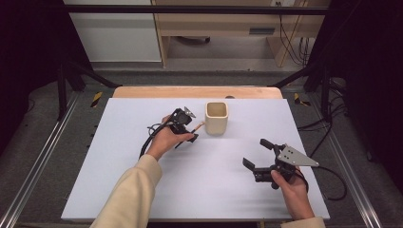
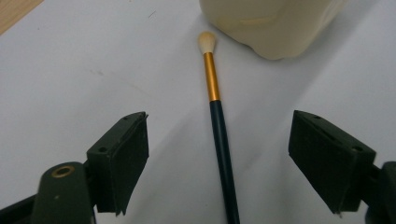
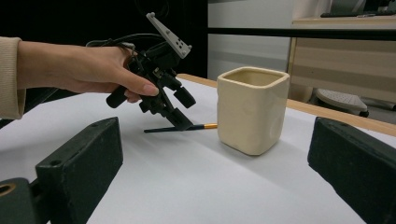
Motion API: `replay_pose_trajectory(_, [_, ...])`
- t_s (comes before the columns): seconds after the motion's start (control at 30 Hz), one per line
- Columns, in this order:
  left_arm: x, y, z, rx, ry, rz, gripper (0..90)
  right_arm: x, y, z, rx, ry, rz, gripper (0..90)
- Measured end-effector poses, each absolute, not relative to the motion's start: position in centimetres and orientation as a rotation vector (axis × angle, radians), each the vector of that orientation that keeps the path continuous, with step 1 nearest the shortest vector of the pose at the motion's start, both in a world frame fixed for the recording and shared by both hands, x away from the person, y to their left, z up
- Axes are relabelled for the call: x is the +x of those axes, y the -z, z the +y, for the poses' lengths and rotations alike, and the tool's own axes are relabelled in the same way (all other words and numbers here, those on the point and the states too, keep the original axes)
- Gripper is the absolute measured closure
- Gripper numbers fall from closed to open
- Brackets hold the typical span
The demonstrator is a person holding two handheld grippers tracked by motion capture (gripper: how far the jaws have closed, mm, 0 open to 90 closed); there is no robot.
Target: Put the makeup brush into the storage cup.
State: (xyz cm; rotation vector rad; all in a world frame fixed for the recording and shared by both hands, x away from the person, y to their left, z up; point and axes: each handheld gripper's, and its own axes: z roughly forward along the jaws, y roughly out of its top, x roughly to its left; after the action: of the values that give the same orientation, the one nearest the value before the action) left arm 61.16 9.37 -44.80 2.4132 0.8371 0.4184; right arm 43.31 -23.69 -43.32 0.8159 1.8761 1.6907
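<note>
1. Straddling the brush (image 2: 219, 135) with my left claw (image 2: 217, 154), I am at the grasp step: its dark handle runs up the middle of the gap between my jaws, and neither pad touches it yet.
2. My left jaws stand apart, one on either side of the handle, which lies flat on the tabletop (image 2: 93, 60) beneath them.
3. Ahead of that claw the gold ferrule and pale bristle tip point at the cream cup (image 2: 275, 23), the tip just beside its base.
4. My right claw (image 1: 260, 153) waits well off to the side, jaws apart and holding nothing.
5. Next, I judge, I need to close the left jaws squarely on the handle, then lift and tip it into the cup.
</note>
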Motion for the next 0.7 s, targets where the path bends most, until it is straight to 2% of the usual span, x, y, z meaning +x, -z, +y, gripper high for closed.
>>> replay_pose_trajectory(0.7, [61.12,45.16,9.13,2.436,-0.395,0.856,26.8,43.33,43.35,-23.66,0.815,-1.693,1.875,3.5])
